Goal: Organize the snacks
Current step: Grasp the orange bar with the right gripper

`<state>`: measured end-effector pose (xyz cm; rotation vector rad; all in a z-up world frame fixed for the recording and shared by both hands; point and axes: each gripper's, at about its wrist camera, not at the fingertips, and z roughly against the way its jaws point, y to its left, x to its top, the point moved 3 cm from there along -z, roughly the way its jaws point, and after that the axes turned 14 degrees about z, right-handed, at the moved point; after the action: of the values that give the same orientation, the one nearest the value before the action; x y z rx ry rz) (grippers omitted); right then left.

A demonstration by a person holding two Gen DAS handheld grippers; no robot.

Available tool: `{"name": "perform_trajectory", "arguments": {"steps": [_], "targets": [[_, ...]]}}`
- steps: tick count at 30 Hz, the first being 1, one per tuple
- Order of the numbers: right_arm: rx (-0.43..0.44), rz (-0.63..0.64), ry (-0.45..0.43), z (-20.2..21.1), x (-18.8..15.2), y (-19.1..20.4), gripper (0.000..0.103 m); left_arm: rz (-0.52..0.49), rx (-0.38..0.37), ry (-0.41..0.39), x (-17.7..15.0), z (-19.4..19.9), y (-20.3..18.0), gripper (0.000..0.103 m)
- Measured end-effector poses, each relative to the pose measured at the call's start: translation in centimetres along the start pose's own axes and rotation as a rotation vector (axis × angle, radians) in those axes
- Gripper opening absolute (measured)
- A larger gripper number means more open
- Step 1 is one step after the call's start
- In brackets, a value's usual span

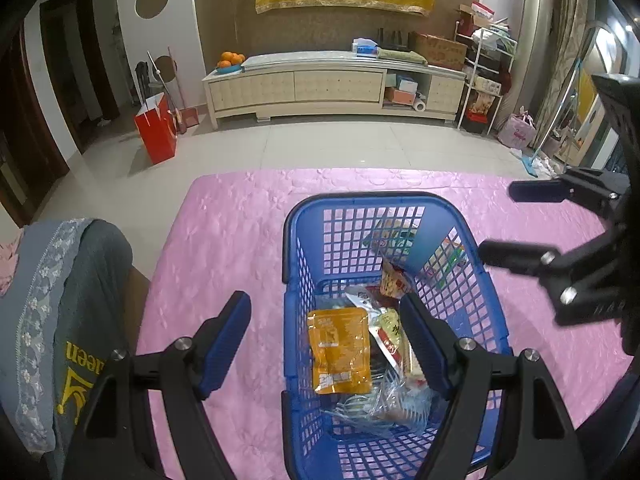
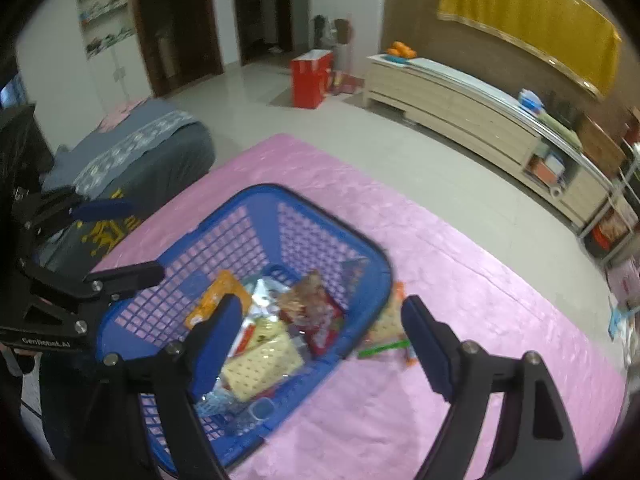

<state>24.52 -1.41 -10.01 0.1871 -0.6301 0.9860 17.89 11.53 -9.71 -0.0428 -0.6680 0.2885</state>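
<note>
Left fingers: the left gripper (image 1: 326, 336) stands spread wide and grips nothing; its left finger (image 1: 226, 338) hangs outside the basket's left wall over the pink cloth, its right finger (image 1: 426, 344) inside the basket above the packets.
Right fingers: the right gripper (image 2: 316, 344) is spread wide with nothing between the pads; one finger (image 2: 216, 344) hangs over the basket's inside, the other (image 2: 428, 344) over the cloth outside its right wall. In the left wrist view it shows at the right edge (image 1: 516, 224), beside the basket, fingers apart.
Basket: a blue plastic lattice basket (image 1: 296, 280) stands on the table, near its front edge.
Snacks in basket: an orange pouch (image 1: 338, 350) lies flat on the left; beside it a silver-and-red packet (image 1: 386, 322), a clear crinkled wrapper (image 1: 384, 402) nearer the camera, and a red-brown packet (image 1: 394, 282) leaning toward the far end. The right wrist view also shows a pale yellow dotted packet (image 2: 262, 364).
Snacks outside: a few packets (image 2: 386, 334) lie on the cloth just beside the basket's right wall, seen blurred.
Table: covered in pink quilted cloth (image 1: 224, 240).
Around: a grey garment with lace trim (image 1: 80, 300) at the table's left; farther off, a red paper bag (image 1: 158, 130) on the tiled floor and a long cream cabinet (image 1: 332, 88) carrying oranges (image 1: 231, 59).
</note>
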Motion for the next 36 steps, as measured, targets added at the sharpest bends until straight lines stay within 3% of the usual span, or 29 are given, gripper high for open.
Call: {"name": "perform_trajectory", "arguments": {"steps": [9, 17, 25, 30, 36], "targets": [[-0.052, -0.098, 0.033, 0.1, -2.7, -4.4, 0.085, 0.003, 0.016, 0.043, 1.4, -1.9, -1.6, 0.075], [-0.083, -0.140, 0.142, -3.4, -5.4, -7.1, 0.085, 0.005, 0.046, 0.122, 1.5, -5.6, -2.6, 0.075], [-0.053, -0.111, 0.202, -7.5, -7.0, -8.9, 0.085, 0.001, 0.043, 0.171, 1.2, -8.5, -3.6, 0.075], [-0.009, -0.019, 0.271, -10.9, -8.6, -8.5, 0.085, -0.025, 0.060, 0.185, 0.8, -9.8, -4.1, 0.075], [0.035, 0.060, 0.304, -13.5, -9.6, -7.7, 0.065, -0.038, 0.051, 0.188, 0.3, -10.0, -4.7, 0.075]]}}
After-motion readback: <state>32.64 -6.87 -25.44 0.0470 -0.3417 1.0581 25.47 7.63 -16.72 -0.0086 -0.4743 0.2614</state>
